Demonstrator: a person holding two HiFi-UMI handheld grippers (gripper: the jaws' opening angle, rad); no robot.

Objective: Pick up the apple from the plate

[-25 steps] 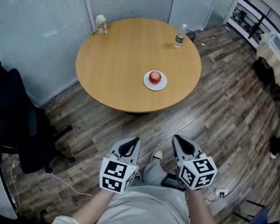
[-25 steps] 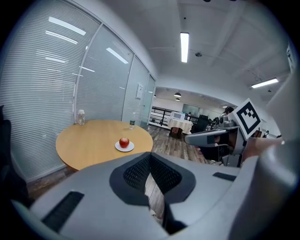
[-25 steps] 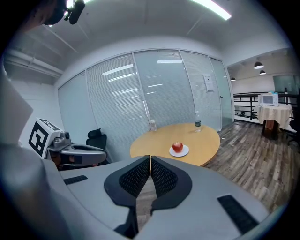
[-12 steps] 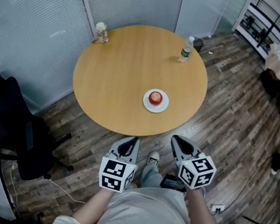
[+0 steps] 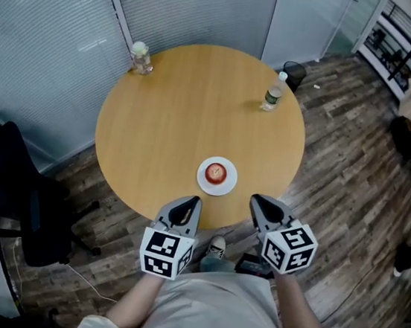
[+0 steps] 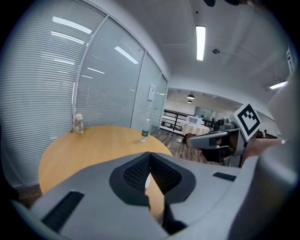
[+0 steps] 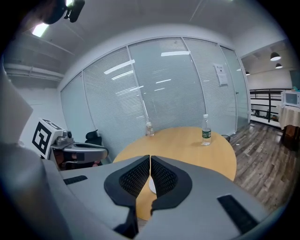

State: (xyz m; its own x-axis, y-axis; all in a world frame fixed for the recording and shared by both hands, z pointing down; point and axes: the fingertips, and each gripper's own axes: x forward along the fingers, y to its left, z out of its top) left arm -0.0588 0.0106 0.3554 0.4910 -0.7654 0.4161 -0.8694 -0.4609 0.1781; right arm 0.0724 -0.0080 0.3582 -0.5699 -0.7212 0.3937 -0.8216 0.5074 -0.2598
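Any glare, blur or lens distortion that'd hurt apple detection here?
Head view: evenly lit, sharp, mild bending at edges; the red apple on the small white plate reads clearly. Left gripper view: strong fisheye, black corners, long ceiling lamp blown out. Right gripper view: same fisheye, lamp reflections streak the glass wall; the right tool hides most of the plate.

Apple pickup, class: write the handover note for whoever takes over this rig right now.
Grippers: the left hand-held gripper is shut and empty; the right hand-held gripper is shut and empty. Both are at the near edge of the table.
Things: the apple sits on the plate, close to that edge, just beyond and between the two grippers.
Done: nothing grasped yet.
Left: open one gripper, reach over the plate, close on the apple and lift it clear.
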